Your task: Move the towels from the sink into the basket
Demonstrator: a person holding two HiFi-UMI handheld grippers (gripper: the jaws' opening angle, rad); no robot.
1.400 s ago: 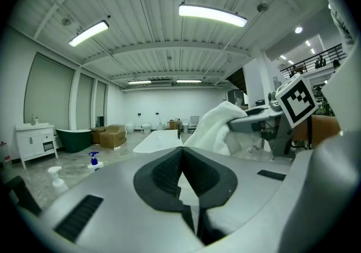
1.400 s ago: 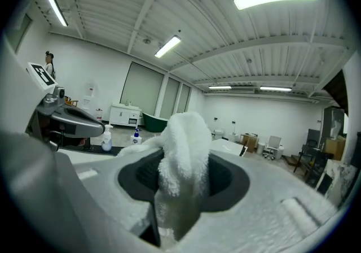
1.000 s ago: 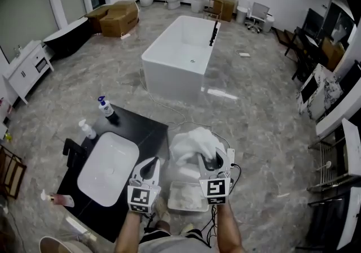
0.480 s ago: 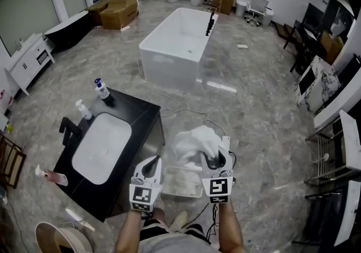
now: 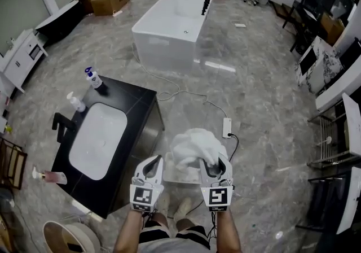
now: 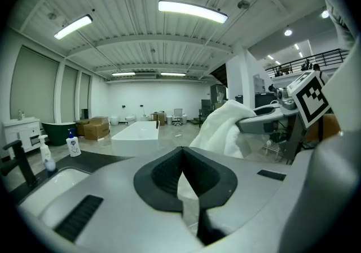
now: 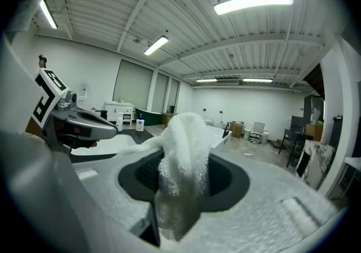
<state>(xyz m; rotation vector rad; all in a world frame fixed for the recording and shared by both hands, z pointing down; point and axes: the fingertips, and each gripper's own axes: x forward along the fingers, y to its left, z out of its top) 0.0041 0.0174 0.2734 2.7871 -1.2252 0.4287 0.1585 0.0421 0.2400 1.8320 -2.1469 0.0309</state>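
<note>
Above the basket (image 5: 181, 179) on the floor, right gripper (image 5: 211, 161) clamped on a bunched white towel (image 5: 193, 145), left gripper (image 5: 152, 162) just beside, jaws together.

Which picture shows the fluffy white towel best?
The head view: the whole fluffy white towel shows, bunched up in the right gripper. The right gripper view shows only the fold pinched between its jaws; the left gripper view shows it sideways, draped from the right gripper.
</note>
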